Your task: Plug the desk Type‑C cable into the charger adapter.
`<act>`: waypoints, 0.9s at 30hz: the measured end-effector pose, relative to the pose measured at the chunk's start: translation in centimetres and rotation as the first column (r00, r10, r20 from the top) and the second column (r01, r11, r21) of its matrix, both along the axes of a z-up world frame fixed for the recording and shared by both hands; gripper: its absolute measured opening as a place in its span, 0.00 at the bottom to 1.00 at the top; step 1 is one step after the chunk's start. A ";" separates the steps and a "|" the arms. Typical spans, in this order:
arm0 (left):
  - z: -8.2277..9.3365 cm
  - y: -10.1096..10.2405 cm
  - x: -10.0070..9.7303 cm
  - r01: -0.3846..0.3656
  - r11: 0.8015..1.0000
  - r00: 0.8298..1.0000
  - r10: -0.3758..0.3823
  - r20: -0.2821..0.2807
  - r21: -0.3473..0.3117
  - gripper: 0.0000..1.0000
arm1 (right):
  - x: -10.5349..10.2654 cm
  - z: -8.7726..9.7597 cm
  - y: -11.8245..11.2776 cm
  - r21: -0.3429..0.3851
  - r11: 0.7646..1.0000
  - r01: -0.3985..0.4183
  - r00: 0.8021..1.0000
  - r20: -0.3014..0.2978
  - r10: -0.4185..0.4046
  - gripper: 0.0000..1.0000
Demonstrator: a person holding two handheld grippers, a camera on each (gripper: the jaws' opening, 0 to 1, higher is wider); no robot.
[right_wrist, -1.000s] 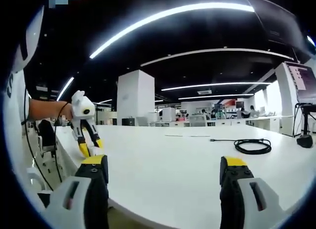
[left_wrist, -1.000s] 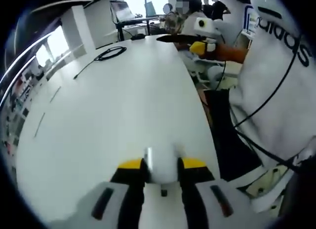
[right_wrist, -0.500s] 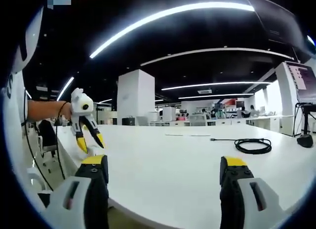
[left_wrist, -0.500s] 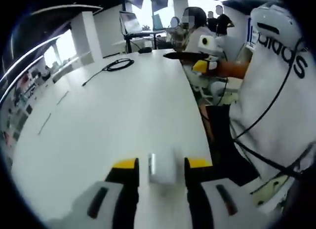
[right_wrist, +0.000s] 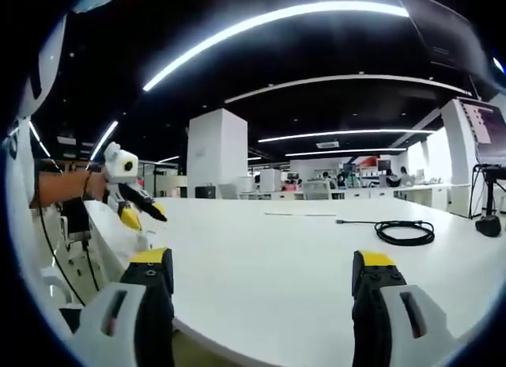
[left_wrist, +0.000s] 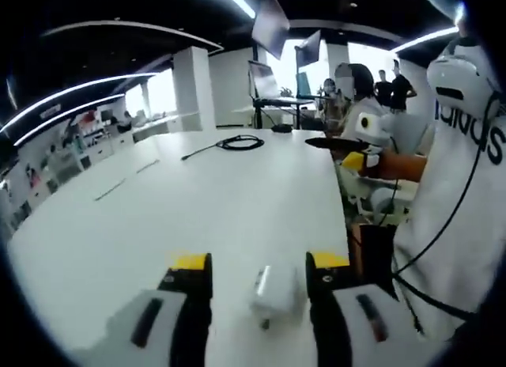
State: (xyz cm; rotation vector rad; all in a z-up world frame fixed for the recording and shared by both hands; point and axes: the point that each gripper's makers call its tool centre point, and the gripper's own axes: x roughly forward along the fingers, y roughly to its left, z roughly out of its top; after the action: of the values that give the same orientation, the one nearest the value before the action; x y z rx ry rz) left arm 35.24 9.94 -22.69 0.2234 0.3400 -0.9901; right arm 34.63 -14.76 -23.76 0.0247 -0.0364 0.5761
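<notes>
Released a second ago from the left gripper's (left_wrist: pixel 259 266) clamp, the white charger adapter (left_wrist: pixel 273 289) now lies loose on the white desk (left_wrist: pixel 198 201) between yellow-tipped jaws that have spread wide, with a clear gap on either side of it. That gripper has also lifted and levelled, so its view takes in more of the room. Seen from the right gripper view, the left gripper (right_wrist: pixel 142 215) hangs near the desk's edge with its jaws apart, the adapter (right_wrist: pixel 142 241) a small pale shape just below it.

The black Type-C cable (left_wrist: pixel 234 142) sits coiled far across the desk, well apart from the adapter, one plug end trailing out straight. The right gripper (right_wrist: pixel 265 264) hovers at the desk's near edge, its jaws wide and nothing between them.

Risks, as I judge them: the adapter rests close to the desk edge, so a brush from a withdrawing jaw could tip it off; unheld, it would slide when the plug is pushed in; the coil may drag or snag when its end is lifted.

Count: one adapter, one cable, two grippers.
</notes>
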 end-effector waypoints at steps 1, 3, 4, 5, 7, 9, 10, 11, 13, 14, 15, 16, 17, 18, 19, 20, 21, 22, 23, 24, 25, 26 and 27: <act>0.2 0.1 0.0 -0.028 0.999 1.000 0.028 0.005 -0.021 0.56 | 0.0 0.1 0.1 -0.001 1.000 0.001 1.000 0.000 -0.001 0.95; 0.4 0.3 0.0 -0.069 0.996 0.998 0.070 0.009 -0.054 0.58 | 0.0 0.2 0.3 -0.003 1.000 -0.001 1.000 -0.003 0.001 0.95; 0.5 0.4 -0.1 -0.085 0.994 0.996 0.086 0.010 -0.069 0.59 | 0.0 0.2 0.3 -0.003 1.000 -0.001 1.000 -0.003 0.001 0.95; 0.6 0.5 -0.2 -0.101 0.991 0.995 0.102 0.010 -0.084 0.60 | 0.0 0.2 0.3 -0.003 1.000 -0.001 1.000 -0.003 0.001 0.95; 0.8 0.6 -0.4 -0.132 0.985 0.991 0.134 0.010 -0.115 0.62 | 0.1 0.5 0.5 -0.008 1.000 -0.003 1.000 0.002 0.003 0.95; 0.6 0.9 -0.5 -0.158 0.982 0.986 0.162 0.029 -0.105 0.64 | 0.2 0.6 0.6 -0.009 1.000 -0.004 1.000 0.000 0.004 0.95; 0.5 0.9 -0.6 -0.164 0.981 0.985 0.169 0.044 -0.106 0.67 | 0.2 0.6 0.6 -0.009 1.000 -0.004 1.000 -0.001 0.004 0.95; 0.3 0.8 -0.9 -0.164 0.981 0.984 0.170 0.045 -0.107 0.67 | 0.2 0.6 0.6 -0.010 1.000 -0.004 1.000 0.000 0.004 0.95; 0.4 1.0 -1.1 -0.202 0.970 0.976 0.210 0.054 -0.136 0.68 | 0.3 0.8 0.8 -0.014 1.000 -0.005 1.000 0.000 0.005 0.95; 0.5 0.9 -1.2 -0.216 0.964 0.972 0.227 0.059 -0.152 0.68 | 0.3 0.8 0.9 -0.016 1.000 -0.006 1.000 0.001 0.006 0.95; 0.7 0.9 -1.4 -0.224 0.960 0.969 0.238 0.068 -0.168 0.69 | 0.3 0.9 0.9 -0.016 1.000 -0.005 1.000 0.001 0.005 0.95; 0.7 0.9 -1.5 -0.227 0.959 0.968 0.242 0.073 -0.169 0.69 | 0.3 0.9 1.0 -0.016 1.000 -0.005 1.000 0.001 0.005 0.95; 0.5 0.9 -1.6 -0.241 0.957 0.962 0.257 0.088 -0.160 0.69 | 0.4 0.9 1.0 -0.015 1.000 -0.006 1.000 0.000 0.006 0.95; 0.6 0.8 -1.6 -0.251 0.955 0.957 0.269 0.106 -0.160 0.70 | 0.4 1.0 1.1 -0.016 1.000 -0.007 1.000 0.000 0.007 0.95; 0.6 0.8 -1.7 -0.254 0.953 0.955 0.274 0.110 -0.163 0.72 | 0.4 1.0 1.2 -0.017 1.000 -0.008 1.000 0.000 0.008 0.95; 0.5 0.7 -1.7 -0.261 0.951 0.953 0.281 0.113 -0.164 0.73 | 0.4 1.1 1.3 -0.018 1.000 -0.009 1.000 0.002 0.009 0.95; 0.3 0.7 -1.8 -0.272 0.948 0.951 0.292 0.106 -0.166 0.74 | 0.4 1.1 1.3 -0.018 1.000 -0.010 1.000 0.003 0.010 0.95; 0.2 0.8 -1.7 -0.292 0.940 0.946 0.311 0.092 -0.176 0.74 | 0.4 1.2 1.4 -0.017 1.000 -0.012 1.000 0.005 0.012 0.95; 0.2 0.9 -1.8 -0.311 0.930 0.939 0.333 0.087 -0.198 0.74 | 0.4 1.2 1.4 -0.018 1.000 -0.012 1.000 0.006 0.012 0.95; 0.3 0.9 -1.8 -0.323 0.923 0.934 0.347 0.091 -0.209 0.75 | 0.4 1.2 1.4 -0.017 1.000 -0.012 1.000 0.007 0.012 0.95; 0.4 1.0 -1.8 -0.334 0.916 0.928 0.360 0.094 -0.221 0.76 | 0.4 1.3 1.4 -0.017 1.000 -0.011 1.000 0.008 0.011 0.95; 0.5 1.1 -1.8 -0.350 0.908 0.919 0.380 0.104 -0.229 0.77 | 0.4 1.3 1.4 -0.017 1.000 -0.011 1.000 0.009 0.011 0.95; 0.7 1.1 -1.9 -0.365 0.899 0.908 0.401 0.119 -0.242 0.79 | 0.4 1.3 1.4 -0.017 1.000 -0.010 1.000 0.006 0.011 0.95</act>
State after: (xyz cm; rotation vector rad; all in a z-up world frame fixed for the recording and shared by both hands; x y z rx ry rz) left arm 33.33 11.05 -21.98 0.0362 0.1138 -0.6036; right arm 35.07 -13.38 -22.51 0.0071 -0.0373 0.5870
